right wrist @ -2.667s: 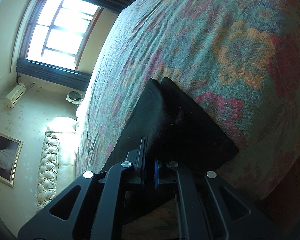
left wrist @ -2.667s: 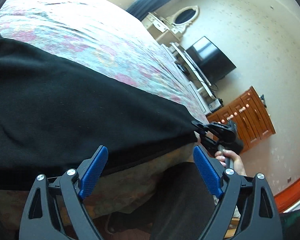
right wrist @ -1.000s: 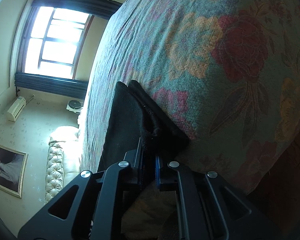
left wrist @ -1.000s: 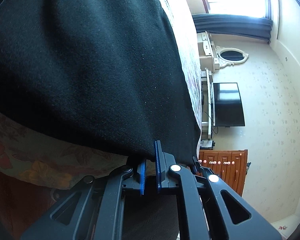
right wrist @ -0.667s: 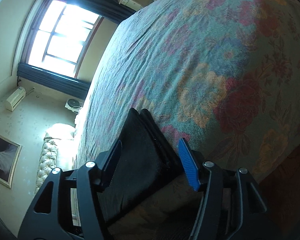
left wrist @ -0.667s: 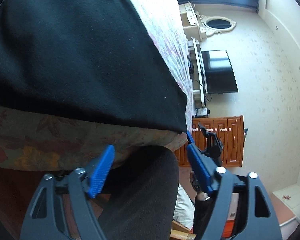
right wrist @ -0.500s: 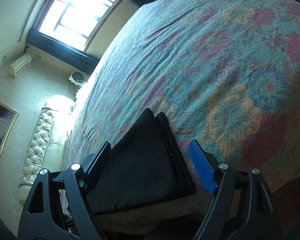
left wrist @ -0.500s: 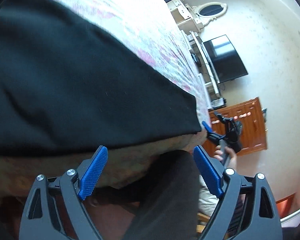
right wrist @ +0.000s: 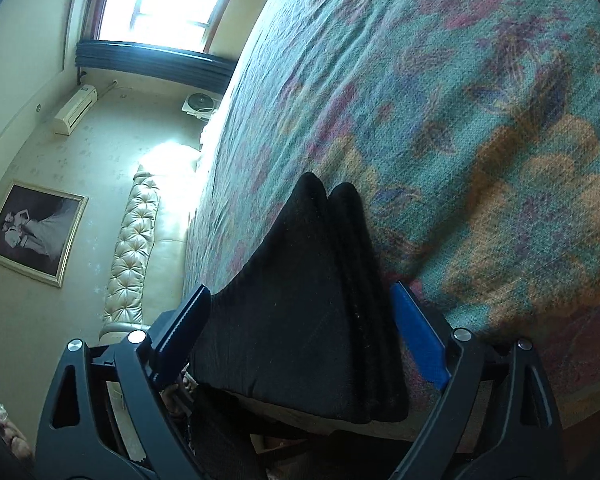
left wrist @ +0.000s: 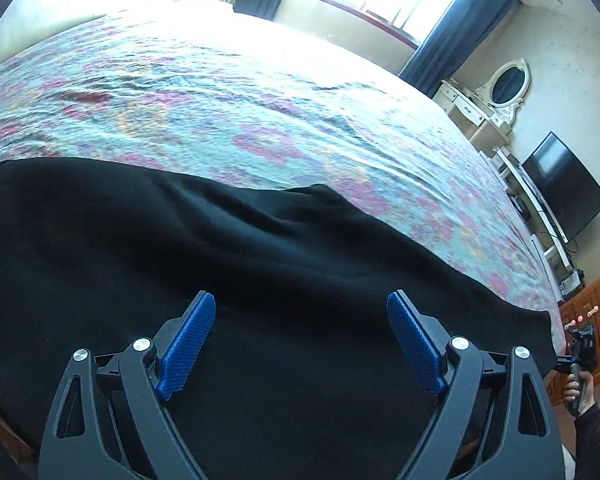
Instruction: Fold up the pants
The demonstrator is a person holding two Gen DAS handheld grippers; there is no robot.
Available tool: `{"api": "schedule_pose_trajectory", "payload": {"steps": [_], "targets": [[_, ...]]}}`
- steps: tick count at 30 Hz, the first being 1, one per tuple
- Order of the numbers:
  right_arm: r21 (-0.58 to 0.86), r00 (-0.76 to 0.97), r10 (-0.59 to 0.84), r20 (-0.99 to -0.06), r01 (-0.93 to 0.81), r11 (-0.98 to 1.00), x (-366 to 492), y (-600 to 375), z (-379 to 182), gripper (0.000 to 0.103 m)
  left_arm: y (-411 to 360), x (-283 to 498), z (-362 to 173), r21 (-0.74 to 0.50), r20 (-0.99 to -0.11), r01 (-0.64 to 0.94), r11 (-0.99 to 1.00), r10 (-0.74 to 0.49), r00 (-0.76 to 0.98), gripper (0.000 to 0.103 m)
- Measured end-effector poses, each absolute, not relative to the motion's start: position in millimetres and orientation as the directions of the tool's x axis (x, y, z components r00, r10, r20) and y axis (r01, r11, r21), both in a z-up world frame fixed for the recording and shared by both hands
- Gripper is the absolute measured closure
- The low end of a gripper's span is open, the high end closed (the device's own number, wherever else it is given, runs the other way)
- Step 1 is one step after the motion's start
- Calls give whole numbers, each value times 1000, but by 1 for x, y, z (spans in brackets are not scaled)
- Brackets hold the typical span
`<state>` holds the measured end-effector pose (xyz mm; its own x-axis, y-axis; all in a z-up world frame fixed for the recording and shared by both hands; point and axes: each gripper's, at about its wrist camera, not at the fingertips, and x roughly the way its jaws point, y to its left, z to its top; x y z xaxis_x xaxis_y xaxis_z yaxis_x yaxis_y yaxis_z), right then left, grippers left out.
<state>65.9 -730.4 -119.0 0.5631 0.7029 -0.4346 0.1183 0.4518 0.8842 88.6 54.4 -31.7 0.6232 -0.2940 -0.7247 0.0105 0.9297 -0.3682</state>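
The black pants (left wrist: 228, 264) lie spread along the near edge of the floral bedspread (left wrist: 260, 112). My left gripper (left wrist: 300, 344) is open and empty, hovering over the middle of the pants. In the right wrist view the pants' end (right wrist: 300, 300) shows as stacked folded layers at the bed's edge. My right gripper (right wrist: 300, 332) is open, its blue pads on either side of that end, not gripping it. The right gripper also shows far right in the left wrist view (left wrist: 580, 346).
The bed's near edge runs under the pants. A padded headboard (right wrist: 132, 248) and framed picture (right wrist: 32, 232) stand at one side. A dresser with oval mirror (left wrist: 500, 92), a TV (left wrist: 564, 188) and a wooden cabinet (left wrist: 596, 320) line the far wall.
Both grippers were shut on the pants' edge a second ago and have opened and let go. The left gripper has risen and now looks across the pants and bed.
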Motion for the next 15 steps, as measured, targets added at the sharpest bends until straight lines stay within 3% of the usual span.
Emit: {"api": "schedule_pose_trajectory", "payload": {"steps": [3, 6, 8, 10, 12, 15], "targets": [[874, 530, 716, -454, 108, 473, 71, -720, -114, 12, 79, 90, -43, -366, -714, 12, 930, -290, 637, 17], [862, 521, 708, -476, 117, 494, 74, -717, -110, 13, 88, 89, -49, -442, -689, 6, 897, -343, 638, 16], [833, 508, 687, -520, 127, 538, 74, -714, -108, 25, 88, 90, -49, -442, -690, 6, 897, -344, 637, 16], [813, 485, 673, -559, 160, 560, 75, -710, -112, 68, 82, 92, -51, -411, -702, 24, 911, -333, 630, 11], [811, 478, 669, -569, 190, 553, 73, -709, -119, 76, 77, 94, -53, -366, -724, 26, 930, -302, 620, 10], [815, 495, 664, -561, 190, 547, 68, -710, -118, 78, 75, 96, -55, -353, -730, 30, 935, -295, 616, 9]]}}
